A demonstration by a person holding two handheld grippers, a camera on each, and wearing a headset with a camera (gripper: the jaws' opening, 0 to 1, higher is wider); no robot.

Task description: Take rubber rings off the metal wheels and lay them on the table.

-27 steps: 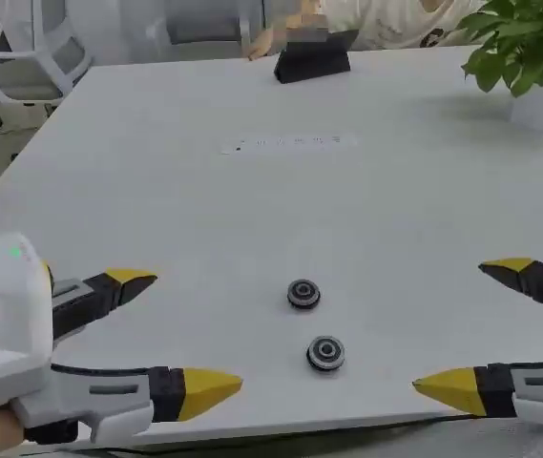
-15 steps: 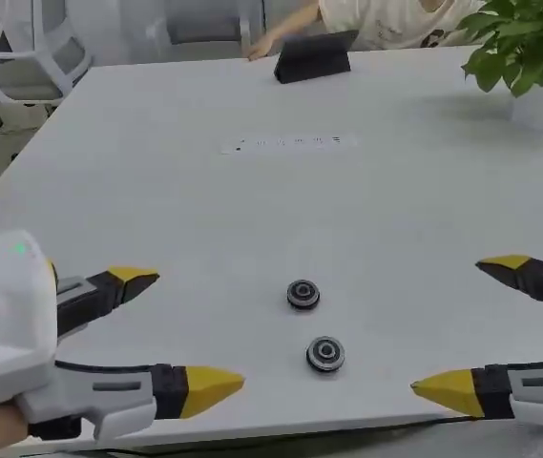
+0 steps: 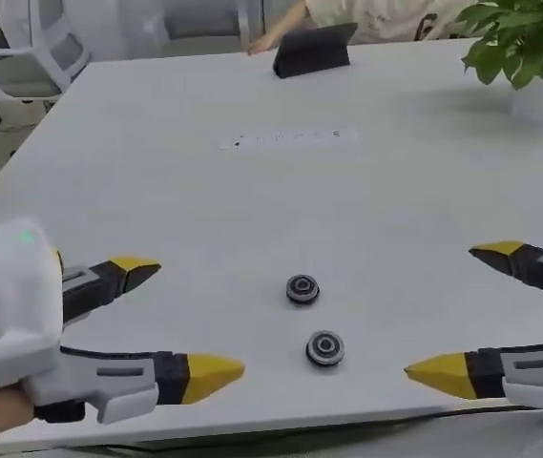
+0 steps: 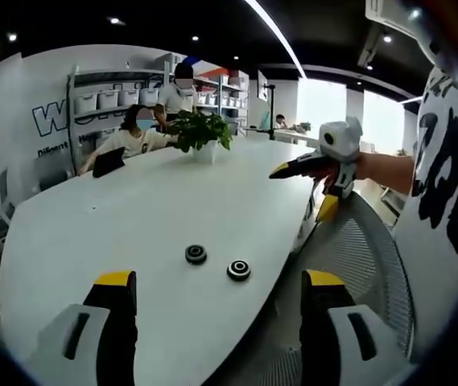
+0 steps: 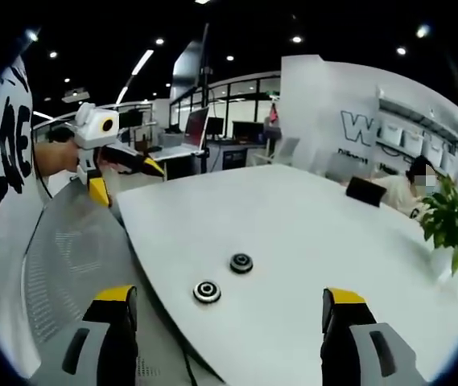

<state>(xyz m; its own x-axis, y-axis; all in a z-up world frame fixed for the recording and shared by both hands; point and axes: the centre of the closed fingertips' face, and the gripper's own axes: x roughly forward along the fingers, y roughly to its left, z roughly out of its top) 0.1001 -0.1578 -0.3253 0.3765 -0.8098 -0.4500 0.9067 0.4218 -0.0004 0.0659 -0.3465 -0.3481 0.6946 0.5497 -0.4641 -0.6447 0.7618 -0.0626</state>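
A wide pale grey counter stretches away from the viewer. Two small metal wheels sit on it near the front edge, apart from each other. The far wheel lies a little deeper in. The near wheel lies just to its right and close to the front edge. Each wheel shows a dark outer band around a lighter centre.

The left tool hangs over the front left of the counter, its yellow-tipped jaws spread wide and holding nothing. The right tool mirrors it on the front right, also spread wide and holding nothing. Both wheels lie between the two tools, touching neither, with bare counter on every side.

Beyond the wheels the surface runs open to the far edge, where a black stand rests. A potted plant occupies the far right corner. A white chair stands past the left edge.
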